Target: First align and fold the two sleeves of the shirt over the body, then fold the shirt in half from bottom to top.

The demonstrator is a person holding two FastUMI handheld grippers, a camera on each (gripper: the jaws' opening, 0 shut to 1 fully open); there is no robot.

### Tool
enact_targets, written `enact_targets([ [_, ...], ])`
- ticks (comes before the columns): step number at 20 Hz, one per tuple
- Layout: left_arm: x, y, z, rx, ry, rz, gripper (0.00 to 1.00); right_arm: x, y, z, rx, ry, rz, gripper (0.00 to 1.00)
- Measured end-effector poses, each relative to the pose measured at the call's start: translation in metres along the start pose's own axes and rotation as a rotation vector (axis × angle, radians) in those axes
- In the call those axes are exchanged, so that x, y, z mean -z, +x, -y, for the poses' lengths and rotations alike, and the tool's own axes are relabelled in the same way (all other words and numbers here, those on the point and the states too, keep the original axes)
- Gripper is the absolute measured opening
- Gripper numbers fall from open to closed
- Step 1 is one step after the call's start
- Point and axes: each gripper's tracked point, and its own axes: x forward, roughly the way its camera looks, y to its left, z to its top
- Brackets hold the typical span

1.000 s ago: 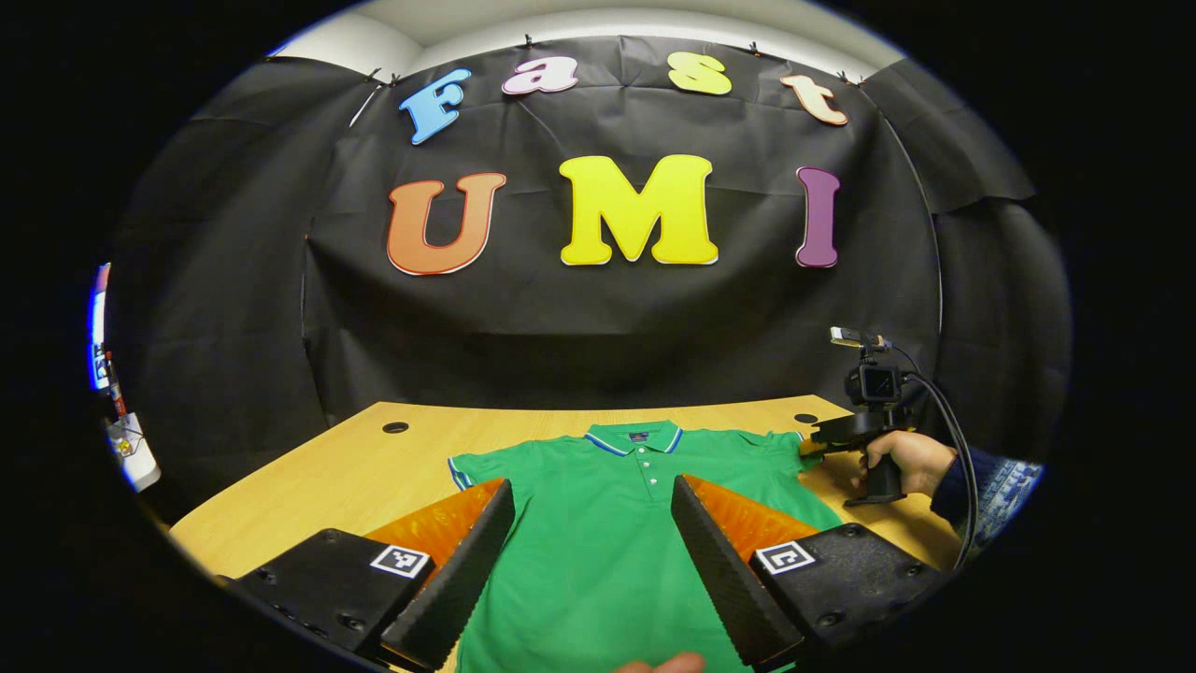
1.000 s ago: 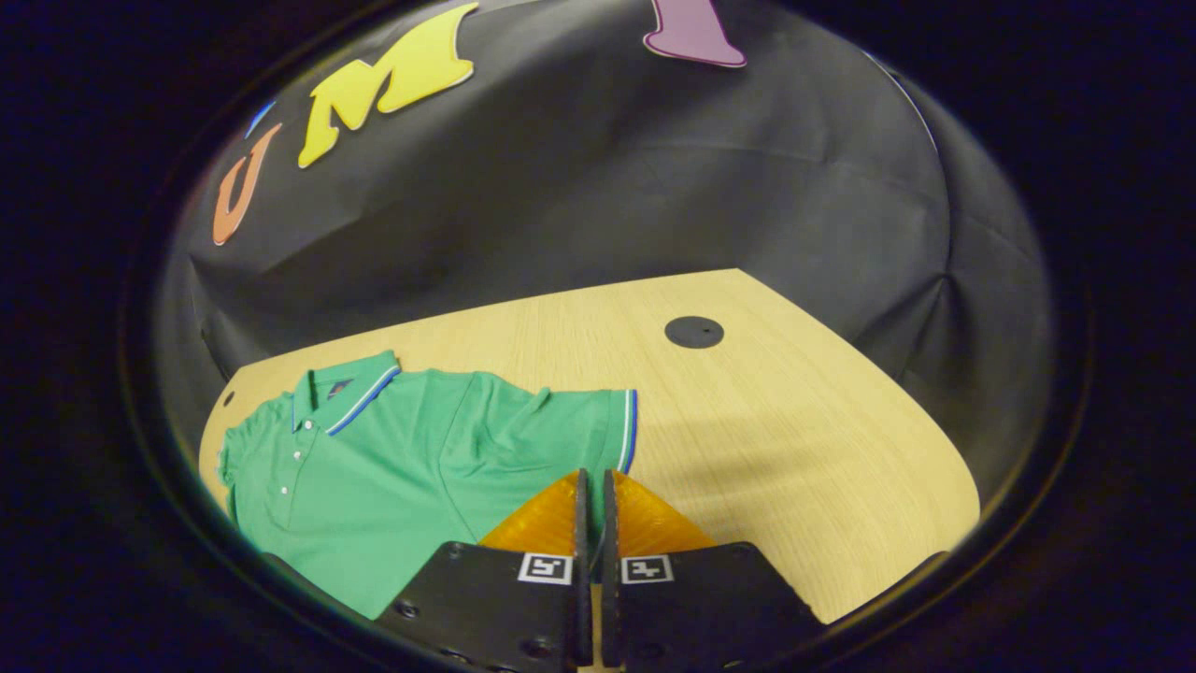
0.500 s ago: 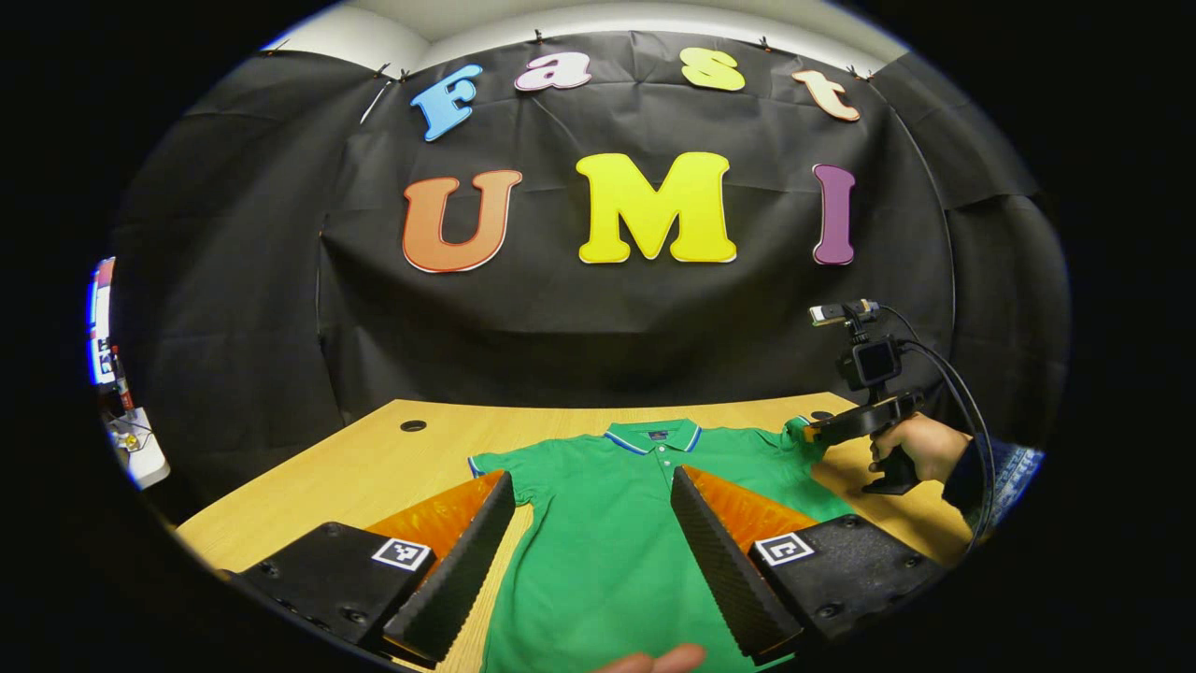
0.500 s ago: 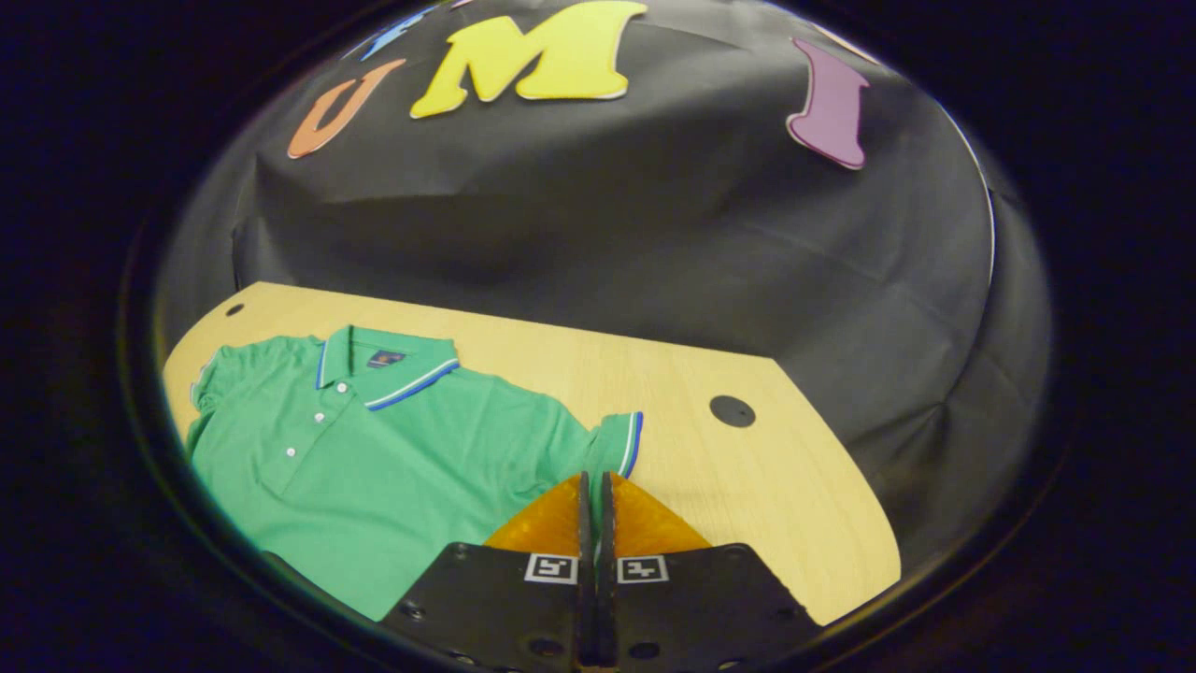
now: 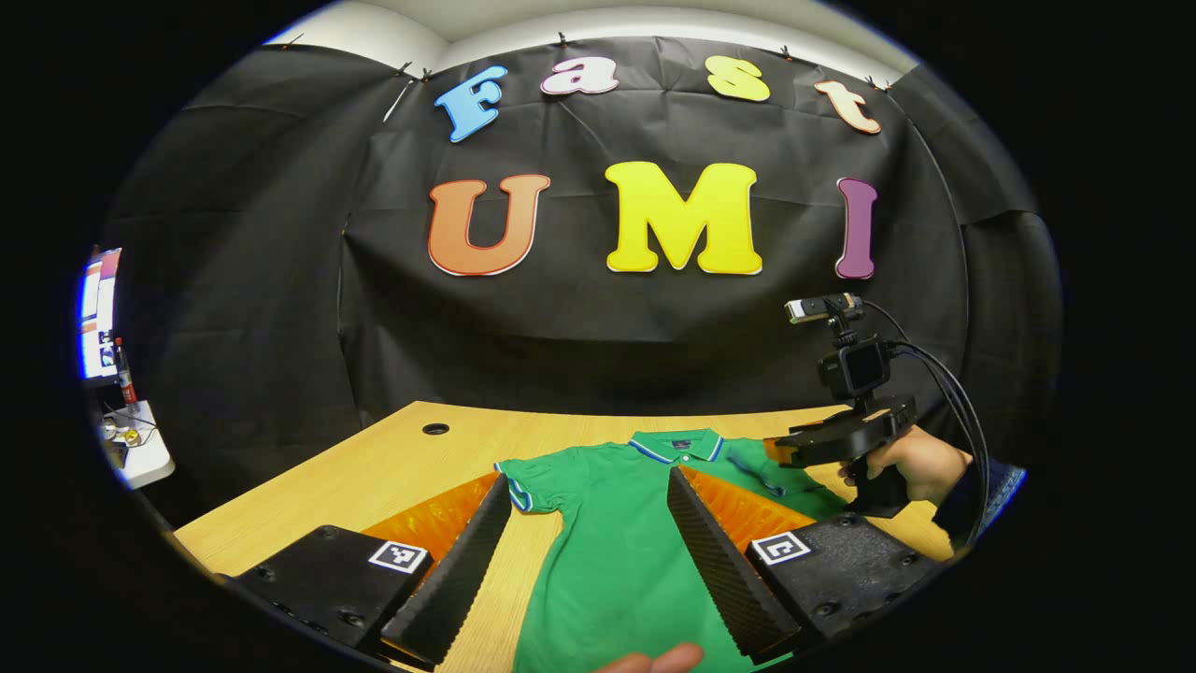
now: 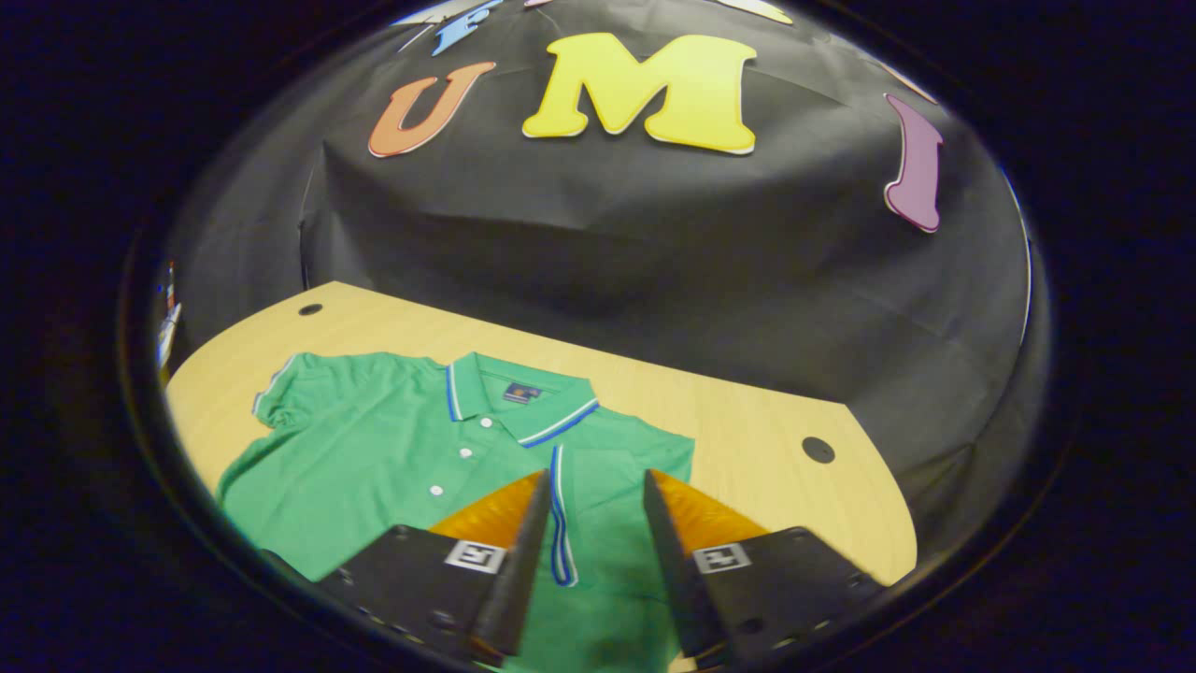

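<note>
Shirt (image 6: 392,449): flat on surface (image 6: 747,411), one sleeve (image 6: 598,467) folded over body. Soft, limp, light; best gripped at cuff or hem. Both jaws released, empty.

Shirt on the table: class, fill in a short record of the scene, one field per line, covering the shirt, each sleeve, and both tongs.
shirt: green polo, lying flat, front up, on the wooden table
collar: points toward the booth's wall
right sleeve: folded over the body, striped cuff between the right tongs' fingers
left sleeve: spread out to the side
right tongs: open, over the folded sleeve
left tongs: open, above the shirt's lower part
</note>
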Motion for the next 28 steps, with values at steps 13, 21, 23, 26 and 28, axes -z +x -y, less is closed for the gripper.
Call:
enact_targets([
  [13,-0.012,0.01,-0.04,-0.084,-0.038,-0.003,1.0,-0.037,-0.177,-0.009,-0.001,0.036,0.289,0.96],
  [21,0.009,0.107,-0.062,-0.151,-0.068,-0.175,1.0,0.026,-0.287,-0.004,-0.026,0.011,0.397,0.95],
  [23,0.026,0.134,-0.072,-0.173,-0.09,-0.227,1.0,0.037,-0.298,-0.001,-0.028,-0.004,0.41,0.94],
  [26,0.053,0.172,-0.085,-0.194,-0.095,-0.281,1.0,0.052,-0.309,-0.001,-0.058,0.012,0.405,0.95],
  [28,0.071,0.197,-0.097,-0.217,-0.074,-0.305,1.0,0.056,-0.313,0.0,-0.079,0.038,0.408,0.95],
])
